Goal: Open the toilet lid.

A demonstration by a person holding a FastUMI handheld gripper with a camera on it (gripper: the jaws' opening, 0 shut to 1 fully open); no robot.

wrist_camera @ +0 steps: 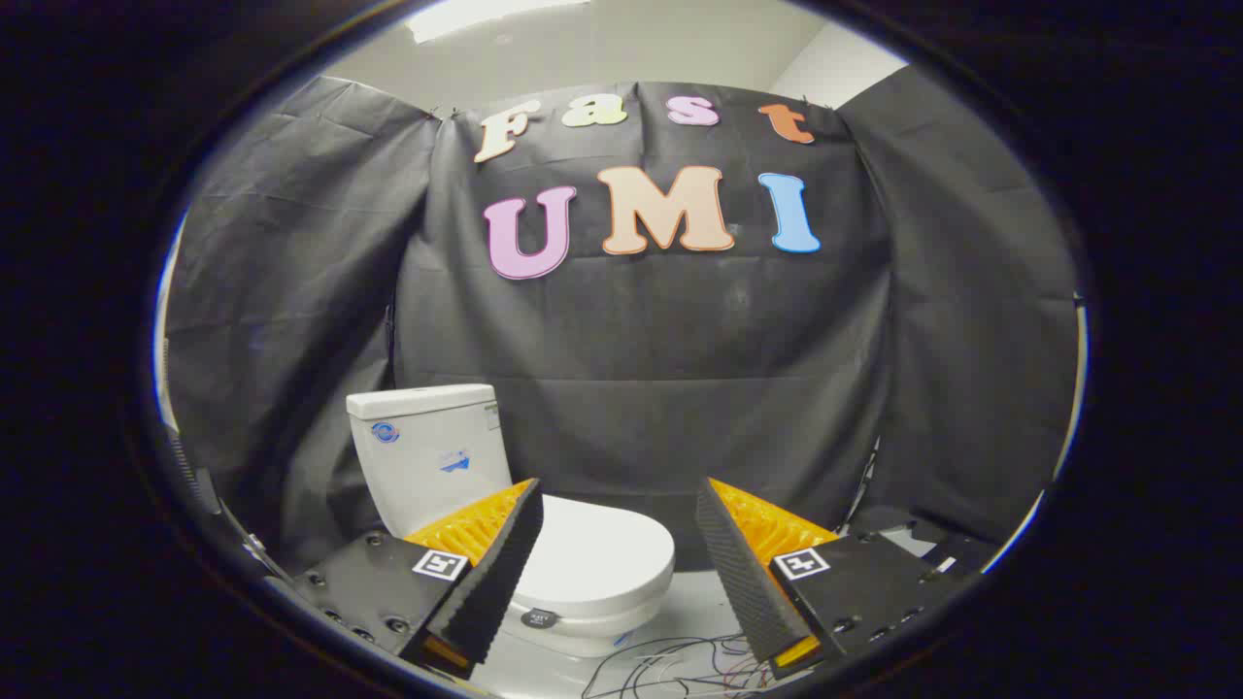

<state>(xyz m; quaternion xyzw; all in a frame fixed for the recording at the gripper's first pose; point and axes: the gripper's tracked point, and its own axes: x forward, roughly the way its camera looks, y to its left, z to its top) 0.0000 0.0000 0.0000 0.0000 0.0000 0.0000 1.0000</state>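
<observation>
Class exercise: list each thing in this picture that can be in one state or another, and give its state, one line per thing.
toilet lid: closed, lying flat on the bowl, untouched.
gripper: open, fingers spread wide, holding nothing, short of the lid.
toilet tank: upright behind the bowl, its cover on.
loose wires: lying tangled on the floor in front of the toilet.

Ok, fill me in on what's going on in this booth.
A person is holding a gripper aimed at a white toilet standing before the black cloth wall. Its fingers are spread open and hold nothing. The toilet lid is down, lying ahead of the fingers, untouched. Loose wires lie on the floor nearby.
</observation>
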